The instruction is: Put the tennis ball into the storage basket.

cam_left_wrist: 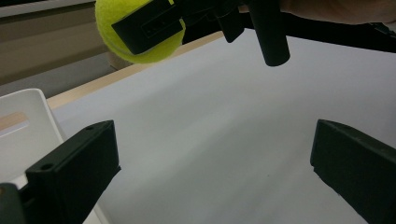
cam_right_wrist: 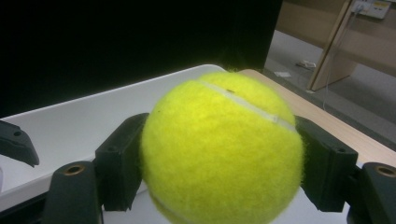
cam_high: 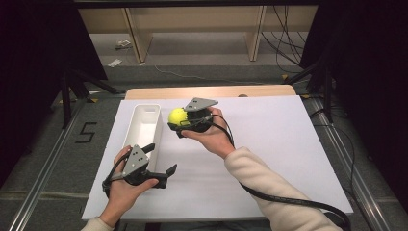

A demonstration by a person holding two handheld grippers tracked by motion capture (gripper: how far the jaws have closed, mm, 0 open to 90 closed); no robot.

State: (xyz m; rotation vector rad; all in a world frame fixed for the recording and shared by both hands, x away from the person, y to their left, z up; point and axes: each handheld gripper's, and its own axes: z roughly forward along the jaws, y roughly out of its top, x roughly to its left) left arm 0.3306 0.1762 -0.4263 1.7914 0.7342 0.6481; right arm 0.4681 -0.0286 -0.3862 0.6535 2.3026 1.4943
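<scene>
From the high view, the right gripper (cam_high: 185,121) holds a yellow tennis ball (cam_high: 177,116) above the white tabletop (cam_high: 269,144), just to the right of the far end of the long white tray (cam_high: 144,126). The tray's long axis runs from the person toward the far edge, and the ball lies to the side of its right wall, so the coming move looks like a short carry leftward over that wall. The left gripper (cam_high: 161,161) hangs beside the tray's near end, its fingers spread wide with nothing between them; one finger reaches over the tray's rim.

In the left gripper view, the two black fingers (cam_left_wrist: 74,172) stand far apart with bare tabletop between them. The tennis ball (cam_left_wrist: 135,35) hangs high ahead, pinched by the other gripper, and a corner of the tray (cam_left_wrist: 23,121) shows at the left.

In the right gripper view, the tennis ball (cam_right_wrist: 222,149) sits squarely between the two finger pads (cam_right_wrist: 121,163), which press on its left and right flanks; the fingers are closed to the ball's width. Beyond the ball lies the white tray (cam_right_wrist: 93,112), so the ball points toward it and the right hand is clearly the nearer one for dropping it in.
</scene>
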